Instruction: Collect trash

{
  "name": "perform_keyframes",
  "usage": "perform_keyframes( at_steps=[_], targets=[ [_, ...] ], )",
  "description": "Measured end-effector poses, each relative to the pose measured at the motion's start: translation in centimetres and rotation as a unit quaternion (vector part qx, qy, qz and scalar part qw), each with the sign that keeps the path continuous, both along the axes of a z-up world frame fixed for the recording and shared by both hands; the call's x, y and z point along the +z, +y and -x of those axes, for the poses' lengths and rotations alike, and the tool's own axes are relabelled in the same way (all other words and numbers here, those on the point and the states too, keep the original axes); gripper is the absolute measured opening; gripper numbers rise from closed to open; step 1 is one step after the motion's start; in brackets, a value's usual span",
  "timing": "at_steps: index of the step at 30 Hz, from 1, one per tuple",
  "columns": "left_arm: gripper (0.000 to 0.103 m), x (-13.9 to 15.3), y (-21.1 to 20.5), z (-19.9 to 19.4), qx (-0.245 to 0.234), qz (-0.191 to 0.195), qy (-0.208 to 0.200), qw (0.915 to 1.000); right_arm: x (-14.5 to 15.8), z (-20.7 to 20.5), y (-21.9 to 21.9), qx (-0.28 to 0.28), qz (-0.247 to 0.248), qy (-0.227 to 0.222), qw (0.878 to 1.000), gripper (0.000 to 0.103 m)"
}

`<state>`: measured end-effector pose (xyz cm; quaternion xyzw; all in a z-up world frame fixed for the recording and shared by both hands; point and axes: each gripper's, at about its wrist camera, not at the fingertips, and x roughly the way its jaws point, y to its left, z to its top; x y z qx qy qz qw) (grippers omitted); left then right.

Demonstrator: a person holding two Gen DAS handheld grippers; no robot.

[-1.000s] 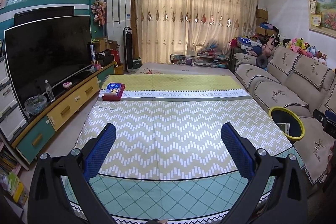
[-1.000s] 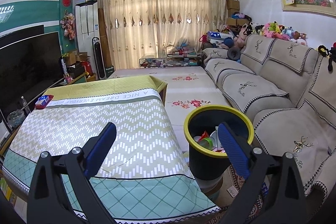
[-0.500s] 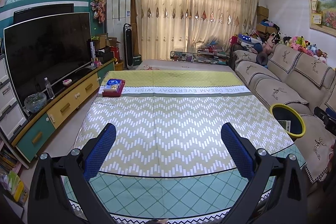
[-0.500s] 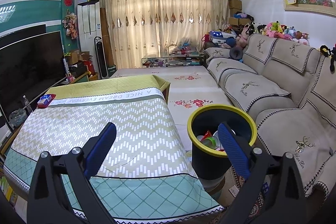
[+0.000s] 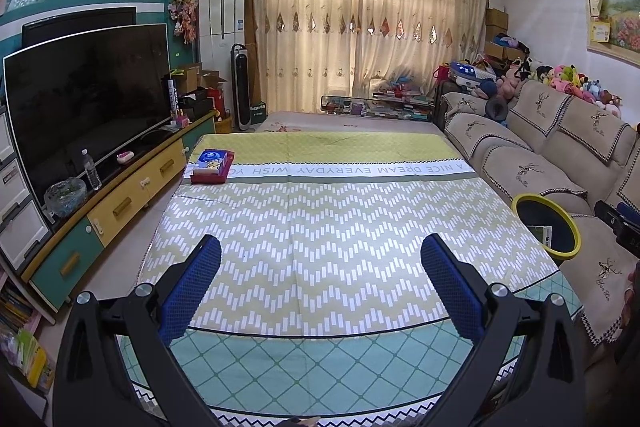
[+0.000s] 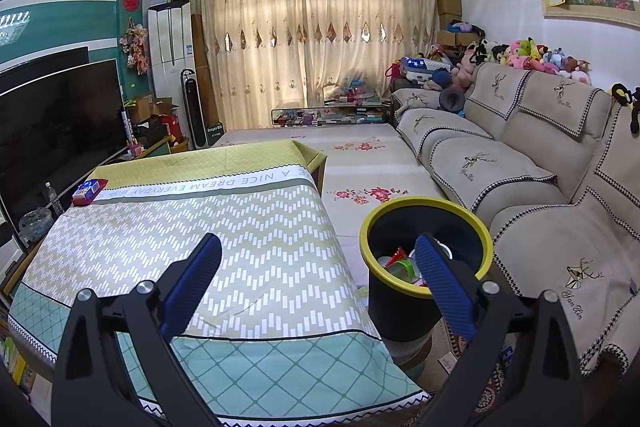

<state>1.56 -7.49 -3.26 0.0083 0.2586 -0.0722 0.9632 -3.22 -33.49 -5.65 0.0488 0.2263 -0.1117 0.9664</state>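
both grippers gape wide, left gripper [image 5: 320, 259] and right gripper [image 6: 318, 253], holding nothing. only the right view looks into the bin [image 6: 472, 227], at the trash [image 6: 398, 263] inside.

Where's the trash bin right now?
The yellow-rimmed trash bin stands on the floor between the cloth-covered table and the sofa, lower right of centre in the right wrist view, with trash inside.
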Motion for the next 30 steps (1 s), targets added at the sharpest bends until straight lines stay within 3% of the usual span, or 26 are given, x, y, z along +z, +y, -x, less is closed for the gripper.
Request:
perform_keyframes(
  at_steps=[30],
  targets=[
    [0.099,-0.36,0.38,-0.68,-0.006,-0.002,0.011,0.9999,-0.60,-0.60,0.33,0.006,-0.003,0.006,1.000,0.093]
  ],
)
